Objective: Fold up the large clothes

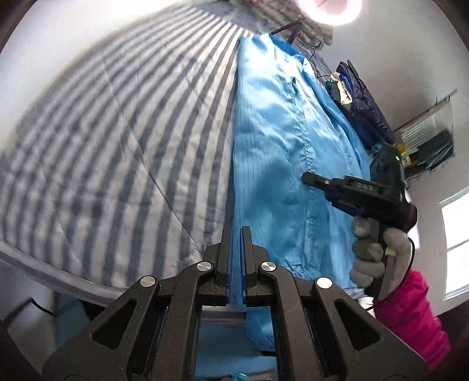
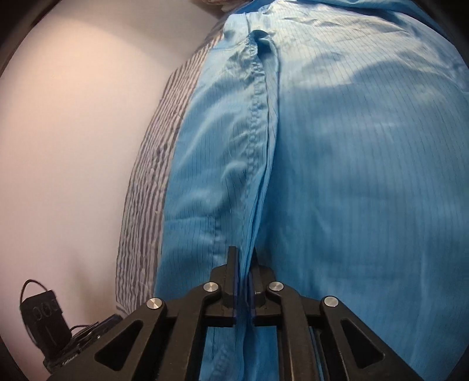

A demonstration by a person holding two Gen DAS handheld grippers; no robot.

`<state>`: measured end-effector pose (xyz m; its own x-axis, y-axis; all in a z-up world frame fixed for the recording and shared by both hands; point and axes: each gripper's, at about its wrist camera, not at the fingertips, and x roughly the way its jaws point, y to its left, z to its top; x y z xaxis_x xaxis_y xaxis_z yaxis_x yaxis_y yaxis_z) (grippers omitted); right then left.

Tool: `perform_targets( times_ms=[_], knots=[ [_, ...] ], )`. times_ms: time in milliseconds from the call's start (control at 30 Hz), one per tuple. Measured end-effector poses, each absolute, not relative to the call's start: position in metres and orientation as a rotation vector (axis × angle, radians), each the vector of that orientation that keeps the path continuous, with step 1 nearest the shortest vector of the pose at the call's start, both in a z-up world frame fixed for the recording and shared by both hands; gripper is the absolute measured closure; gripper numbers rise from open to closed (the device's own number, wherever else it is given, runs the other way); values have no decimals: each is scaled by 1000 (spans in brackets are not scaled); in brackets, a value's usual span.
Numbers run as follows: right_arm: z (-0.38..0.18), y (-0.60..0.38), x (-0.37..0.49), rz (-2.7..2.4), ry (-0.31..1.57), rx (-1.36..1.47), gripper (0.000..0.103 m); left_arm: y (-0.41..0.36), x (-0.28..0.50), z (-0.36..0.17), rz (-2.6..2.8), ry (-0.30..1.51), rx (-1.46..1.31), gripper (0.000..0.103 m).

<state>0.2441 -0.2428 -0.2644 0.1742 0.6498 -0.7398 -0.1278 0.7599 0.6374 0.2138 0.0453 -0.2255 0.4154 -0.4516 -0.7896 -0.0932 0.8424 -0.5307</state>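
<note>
A large light-blue garment (image 1: pixel 272 140) lies stretched along the striped bedspread (image 1: pixel 117 117). My left gripper (image 1: pixel 236 231) is shut on the garment's near edge, with cloth between its blue pads. My right gripper (image 2: pixel 244 258) is shut on a fold of the same garment (image 2: pixel 337 164) beside its seam. In the left wrist view the right gripper (image 1: pixel 310 178) is held by a gloved hand over the garment's right side.
A pile of dark and pale clothes (image 1: pixel 360 96) lies at the far right of the bed. A ring light (image 1: pixel 328 8) glows at the top. A window (image 1: pixel 454 243) is at the right. A black device with cables (image 2: pixel 44 325) sits low by the wall.
</note>
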Motion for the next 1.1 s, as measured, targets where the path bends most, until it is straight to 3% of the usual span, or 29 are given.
perform_targets(
  times_ms=[33,67,167,233,300,333,400,433,467,500,833,933,1000,1033,1100],
  knots=[
    [-259,-244,237,585,1287,468,70,46,217,-232,-248,1144,-581,102],
    [-257,-247,234,591,1291,450,66,46,216,-234,-250,1149,-600,101],
    [-246,-254,211,632,1316,383,66,42,222,-247,-275,1188,-686,100],
    [-247,-255,198,646,1344,356,67,37,226,-256,-297,1212,-733,93],
    [-251,-257,190,665,1370,370,69,32,226,-259,-306,1213,-759,70],
    [-254,-259,185,670,1382,383,71,30,226,-262,-307,1209,-778,70],
    [-262,-259,177,683,1395,399,76,25,229,-266,-317,1204,-795,70],
    [-266,-258,174,694,1401,407,86,21,230,-265,-307,1204,-770,70],
    [-270,-256,171,707,1407,416,96,18,231,-265,-297,1202,-738,83],
    [-273,-252,169,712,1411,418,100,14,232,-264,-286,1205,-704,97],
    [-273,-230,158,671,1360,278,103,-9,230,-260,-206,1185,-455,97],
    [-261,-226,150,709,1321,243,97,-9,222,-246,-197,1148,-421,97],
    [-249,-230,145,716,1284,223,82,-11,215,-232,-197,1107,-390,97],
    [-239,-236,142,708,1238,212,68,-13,211,-223,-204,1078,-378,97],
    [-224,-247,137,669,1162,191,62,-23,207,-210,-226,1035,-343,97]
  ],
)
